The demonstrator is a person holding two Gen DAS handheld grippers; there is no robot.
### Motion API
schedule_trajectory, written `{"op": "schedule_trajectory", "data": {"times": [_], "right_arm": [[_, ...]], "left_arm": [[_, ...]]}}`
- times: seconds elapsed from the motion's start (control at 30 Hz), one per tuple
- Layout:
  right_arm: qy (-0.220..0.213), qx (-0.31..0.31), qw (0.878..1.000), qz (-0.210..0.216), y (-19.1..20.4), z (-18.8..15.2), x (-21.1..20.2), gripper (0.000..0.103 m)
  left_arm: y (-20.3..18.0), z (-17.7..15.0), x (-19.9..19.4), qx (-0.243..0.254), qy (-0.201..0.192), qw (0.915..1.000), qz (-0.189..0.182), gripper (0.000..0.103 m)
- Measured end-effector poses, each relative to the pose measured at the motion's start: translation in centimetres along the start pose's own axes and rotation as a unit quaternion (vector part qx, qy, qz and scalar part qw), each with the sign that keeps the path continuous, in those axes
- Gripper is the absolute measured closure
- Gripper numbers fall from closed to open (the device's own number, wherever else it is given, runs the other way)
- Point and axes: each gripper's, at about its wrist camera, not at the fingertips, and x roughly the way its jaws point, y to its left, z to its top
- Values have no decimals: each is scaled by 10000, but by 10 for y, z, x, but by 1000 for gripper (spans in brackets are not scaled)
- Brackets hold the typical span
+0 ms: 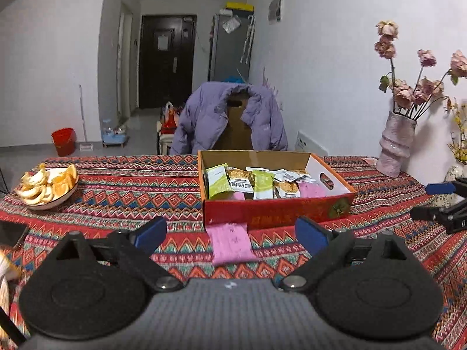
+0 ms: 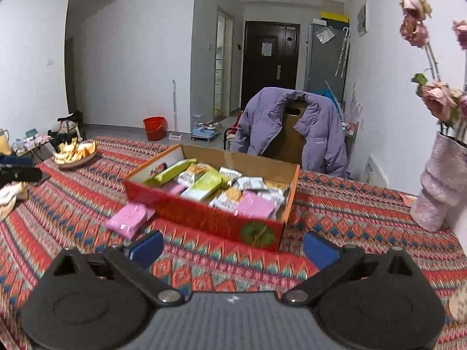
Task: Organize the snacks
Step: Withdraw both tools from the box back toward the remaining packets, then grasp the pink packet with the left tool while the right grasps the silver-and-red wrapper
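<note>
Nearest the left wrist camera, the left gripper (image 1: pixel 230 234) stands with its blue-padded jaws spread wide and nothing between the pads; it hangs over the table (image 1: pixel 116 192), which is covered in a red zigzag-patterned woven cloth. Just beyond the pads lies a flat pink snack packet (image 1: pixel 230 245) on the cloth, its far end touching the near wall of the shallow red cardboard box (image 1: pixel 274 211). Inside the box sit loose snack packets (image 1: pixel 256 182) in green, white and pink wrappers, leaning on one another. To the far left of the table rests a pale plate of orange wedges and peel (image 1: pixel 48 185), well apart from the box. At the right edge of this view the right gripper (image 1: pixel 440 204) shows as a blue pad and black linkage.

From the right wrist view, the right gripper's jaws are likewise wide apart and empty, with the box's near right corner ahead of them. A pink textured ceramic vase of dried pink roses (image 2: pixel 440 186) stands on the table near the wall to the right. Behind the table, a lilac puffer jacket (image 2: pixel 292 128) is draped over a brown chair back. Further off on the grey floor stands a red plastic bucket (image 2: pixel 154 127), with a dark entrance door (image 2: pixel 271 61) at the end of the hallway.
</note>
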Motion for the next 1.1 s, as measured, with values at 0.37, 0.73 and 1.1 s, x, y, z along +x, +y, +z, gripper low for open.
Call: {"op": "schedule_trajectory", "data": {"times": [0.37,0.73,1.1], "right_arm": [[-232,388,9987,-231,37,-93,-60,0],[31,345,9987,-372,60,-137,-74,0],[77,520,9983,-233,57,-131,-64,0]], "left_arm": [[-24,-98,-70,-280,-158,9975,629,2],[-33,-136,-90,-26,98,9975,700,2],[-34,-134,-67,-15,394,9973,615,2]]}}
